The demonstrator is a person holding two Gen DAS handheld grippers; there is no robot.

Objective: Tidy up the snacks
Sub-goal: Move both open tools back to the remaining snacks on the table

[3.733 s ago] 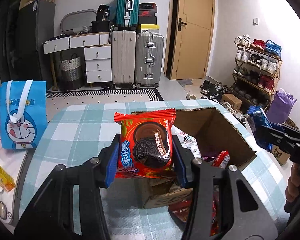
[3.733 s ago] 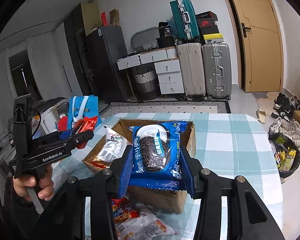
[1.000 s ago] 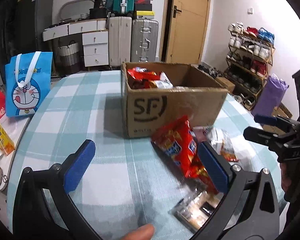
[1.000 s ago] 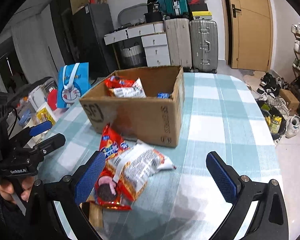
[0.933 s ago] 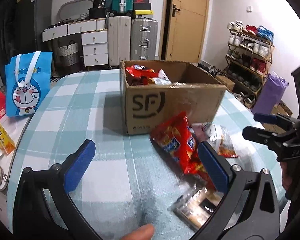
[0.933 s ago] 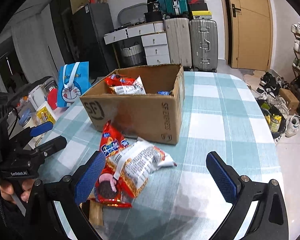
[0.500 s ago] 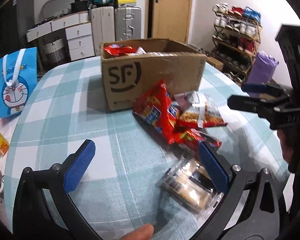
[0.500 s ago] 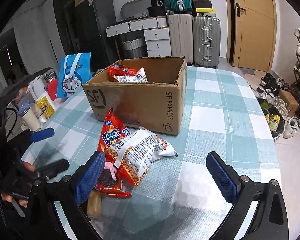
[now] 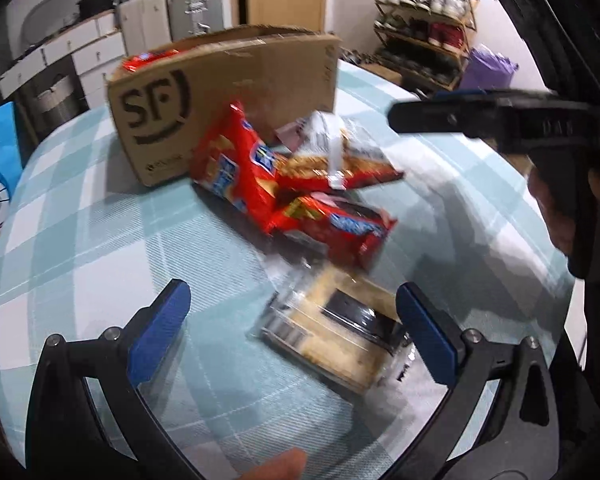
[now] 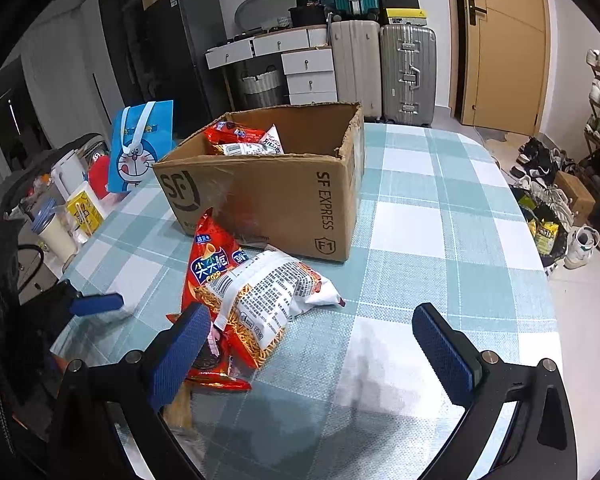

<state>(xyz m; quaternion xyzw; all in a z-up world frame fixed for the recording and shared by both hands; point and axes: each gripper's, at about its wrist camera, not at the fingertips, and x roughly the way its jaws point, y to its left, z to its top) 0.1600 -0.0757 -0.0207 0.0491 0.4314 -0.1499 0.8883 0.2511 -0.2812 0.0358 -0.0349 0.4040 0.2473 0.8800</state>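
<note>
The left gripper (image 9: 292, 328) hangs over the desk (image 9: 100, 248) with jaws spread wide and empty; a clear-wrapped pack (image 9: 332, 336), perhaps biscuits though blurred, lies between them; just beyond it a red cookie packet (image 9: 332, 224) and a red chip bag (image 9: 232, 168) lean by the cardboard box (image 10: 268, 196); the right gripper (image 10: 312, 344) also has its jaws spread, the white noodle bag (image 10: 268, 288) just ahead of its left jaw

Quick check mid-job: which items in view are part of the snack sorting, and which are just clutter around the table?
Job items:
cardboard box
red chip bag
white noodle snack bag
red cookie pack
clear cracker pack
snacks inside the box

Just lying about:
blue cartoon bag
yellow carton
suitcases
shoe rack
</note>
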